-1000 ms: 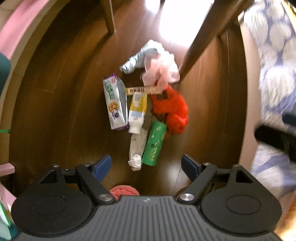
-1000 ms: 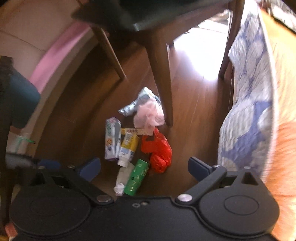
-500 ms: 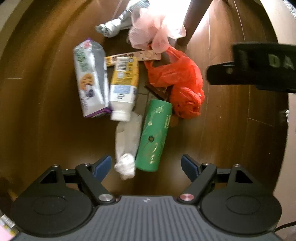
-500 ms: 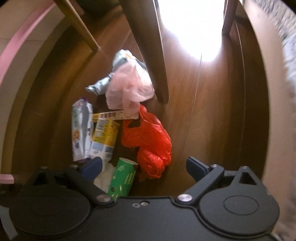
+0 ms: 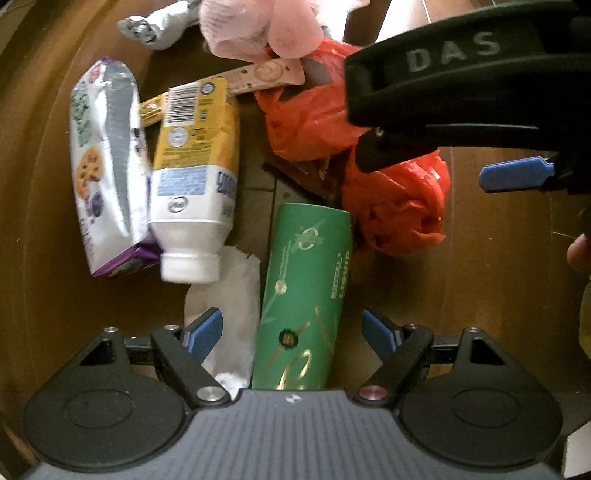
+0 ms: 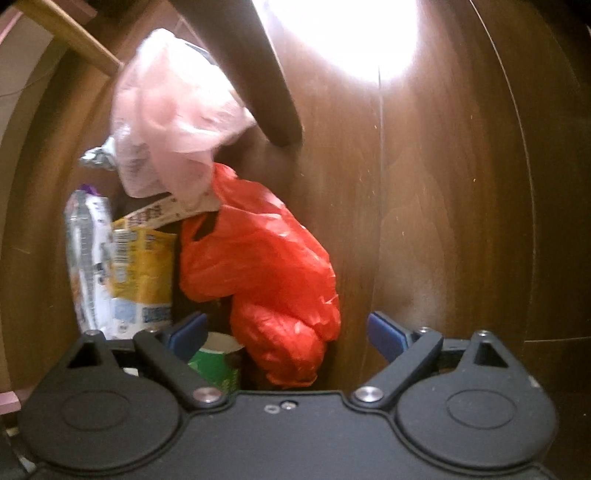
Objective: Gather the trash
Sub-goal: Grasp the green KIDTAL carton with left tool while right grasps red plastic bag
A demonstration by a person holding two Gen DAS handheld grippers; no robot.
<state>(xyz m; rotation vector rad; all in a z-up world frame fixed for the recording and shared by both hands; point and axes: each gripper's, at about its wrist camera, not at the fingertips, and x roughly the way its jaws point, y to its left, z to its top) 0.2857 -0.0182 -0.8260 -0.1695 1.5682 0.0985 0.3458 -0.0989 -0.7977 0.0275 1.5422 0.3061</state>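
A pile of trash lies on the wooden floor. In the left wrist view my open left gripper (image 5: 293, 330) straddles a green tube (image 5: 306, 302) and a white plastic wrap (image 5: 229, 295). Beside them lie a yellow and white bottle (image 5: 195, 177), a cookie packet (image 5: 107, 166), a red plastic bag (image 5: 391, 199), a pink bag (image 5: 258, 29) and a foil wrapper (image 5: 155, 26). My right gripper (image 6: 286, 332) is open, its fingers either side of the red bag (image 6: 266, 273) and the tube's end (image 6: 218, 362). It shows from the side in the left wrist view (image 5: 443, 96).
A dark chair leg (image 6: 258, 74) stands on the floor just behind the pink bag (image 6: 170, 118). A lighter wooden leg (image 6: 70, 33) is at the far left. Bare wooden floor (image 6: 443, 221) lies to the right of the pile.
Both grippers have moved down and closer to the trash pile. The left now straddles the green tube and the right has come over the red bag.
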